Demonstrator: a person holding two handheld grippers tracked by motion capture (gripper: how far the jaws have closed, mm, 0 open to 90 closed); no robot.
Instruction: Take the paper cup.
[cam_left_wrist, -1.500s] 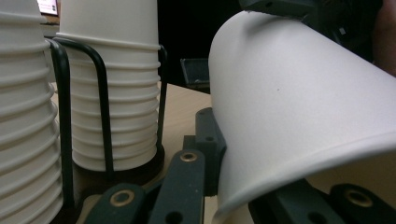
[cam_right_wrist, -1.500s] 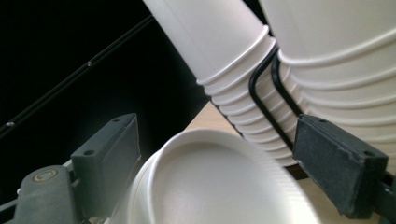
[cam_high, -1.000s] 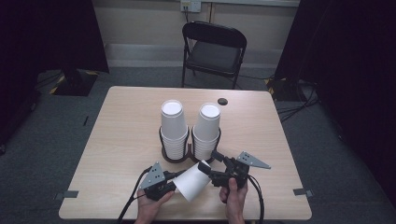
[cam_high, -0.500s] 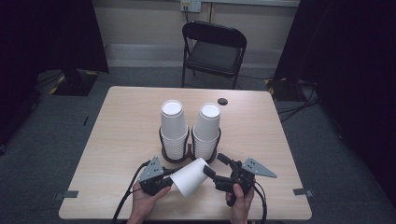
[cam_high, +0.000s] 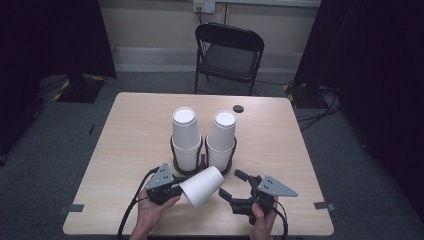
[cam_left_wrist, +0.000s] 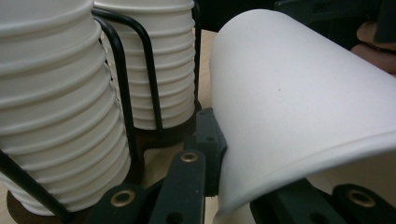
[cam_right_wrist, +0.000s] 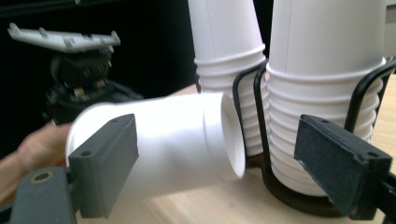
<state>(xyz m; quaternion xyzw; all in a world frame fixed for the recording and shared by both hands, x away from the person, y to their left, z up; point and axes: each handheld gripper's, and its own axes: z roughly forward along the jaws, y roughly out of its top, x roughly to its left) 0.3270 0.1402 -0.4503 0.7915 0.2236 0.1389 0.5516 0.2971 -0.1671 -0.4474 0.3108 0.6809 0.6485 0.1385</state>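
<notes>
While your left gripper (cam_high: 176, 189) is pinching the rim wall of a single white paper cup (cam_high: 202, 186), its jaws are standing almost fully closed and you are holding the cup tilted above the pale wooden desk (cam_high: 130, 135). The cup is lying just in front of two stacks of white paper cups (cam_high: 204, 135) in black wire holders. Your right gripper (cam_high: 231, 186) is waiting just beside the cup's base, jaws having just been opening, gripping nothing.
</notes>
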